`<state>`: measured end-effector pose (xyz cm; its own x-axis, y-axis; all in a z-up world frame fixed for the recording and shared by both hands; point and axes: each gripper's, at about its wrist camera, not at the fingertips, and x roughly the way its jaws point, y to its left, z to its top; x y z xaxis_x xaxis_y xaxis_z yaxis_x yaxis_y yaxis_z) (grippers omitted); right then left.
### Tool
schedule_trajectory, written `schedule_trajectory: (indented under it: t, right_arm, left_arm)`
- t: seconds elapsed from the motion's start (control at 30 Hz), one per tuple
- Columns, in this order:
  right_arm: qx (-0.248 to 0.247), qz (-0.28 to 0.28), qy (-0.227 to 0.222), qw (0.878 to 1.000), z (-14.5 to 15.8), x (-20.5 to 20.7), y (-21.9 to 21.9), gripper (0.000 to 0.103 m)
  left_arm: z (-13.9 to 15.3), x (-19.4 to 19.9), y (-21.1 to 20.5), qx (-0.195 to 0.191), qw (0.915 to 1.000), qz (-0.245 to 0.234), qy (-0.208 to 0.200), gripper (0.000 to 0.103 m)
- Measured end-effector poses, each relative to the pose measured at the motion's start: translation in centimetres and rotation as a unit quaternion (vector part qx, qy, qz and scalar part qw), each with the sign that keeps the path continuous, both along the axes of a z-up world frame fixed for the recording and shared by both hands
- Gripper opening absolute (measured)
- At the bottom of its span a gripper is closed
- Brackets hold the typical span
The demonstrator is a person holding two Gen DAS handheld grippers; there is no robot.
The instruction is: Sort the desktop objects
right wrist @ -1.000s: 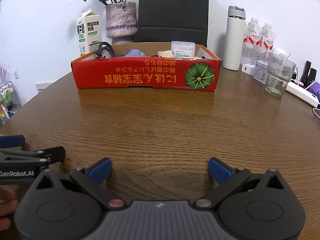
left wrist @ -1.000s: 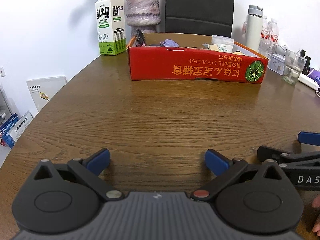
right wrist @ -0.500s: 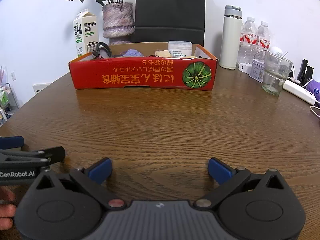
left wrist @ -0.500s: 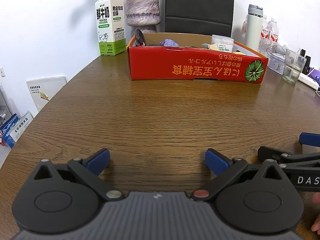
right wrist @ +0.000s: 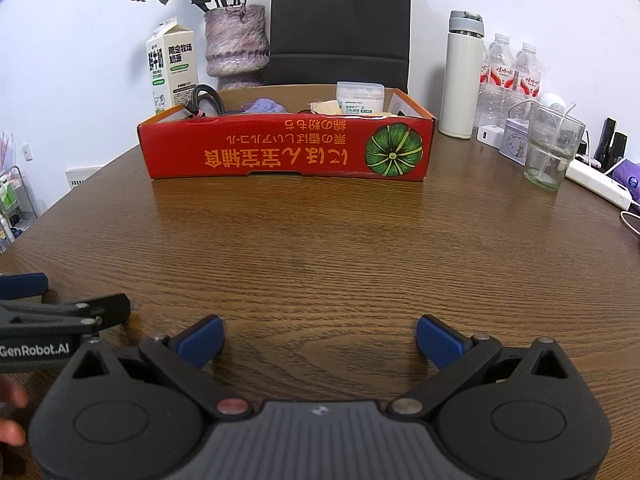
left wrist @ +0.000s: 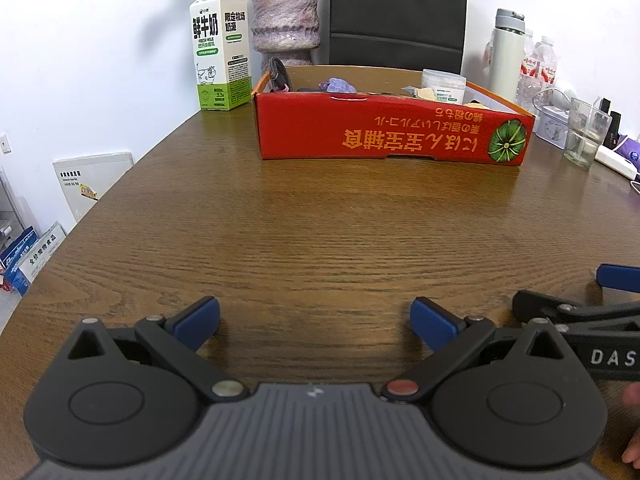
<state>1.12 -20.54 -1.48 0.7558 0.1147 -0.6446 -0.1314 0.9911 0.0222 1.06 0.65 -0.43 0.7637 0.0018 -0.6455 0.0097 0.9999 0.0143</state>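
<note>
A red cardboard box (left wrist: 384, 132) with orange lettering and a green pumpkin picture stands at the far middle of the wooden table (left wrist: 312, 232); it also shows in the right wrist view (right wrist: 288, 152). Inside it I see a coiled cable (right wrist: 206, 100), a purple item (right wrist: 266, 106) and a clear plastic container (right wrist: 360, 98). My left gripper (left wrist: 314, 320) is open and empty, low over the near table. My right gripper (right wrist: 318, 340) is open and empty, beside the left one.
A milk carton (left wrist: 220, 52) and a stone vase (left wrist: 286, 16) stand behind the box on the left, a black chair (right wrist: 340, 20) behind. A white flask (right wrist: 464, 76), water bottles (right wrist: 512, 76), a glass (right wrist: 552, 148) and a power strip (right wrist: 600, 184) stand at the right.
The right gripper has shifted slightly, so the box drifts a little left in its view. The left gripper has barely moved. Both stay open.
</note>
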Motion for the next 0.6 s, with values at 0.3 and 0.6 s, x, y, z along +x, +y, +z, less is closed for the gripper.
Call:
schedule_trajectory:
  t: [0.3,0.6]
  right_arm:
    - [0.001,-0.003,0.000,1.000,0.02,0.19,-0.20,0.103]
    - [0.000,-0.002,0.000,1.000,0.00,0.19,-0.19,0.103]
  left_arm:
    - [-0.04,-0.01,-0.19,0.000,1.0000,0.004,0.000,0.103]
    - [-0.04,-0.03,-0.10,-0.001,1.0000,0.005,0.000,0.103]
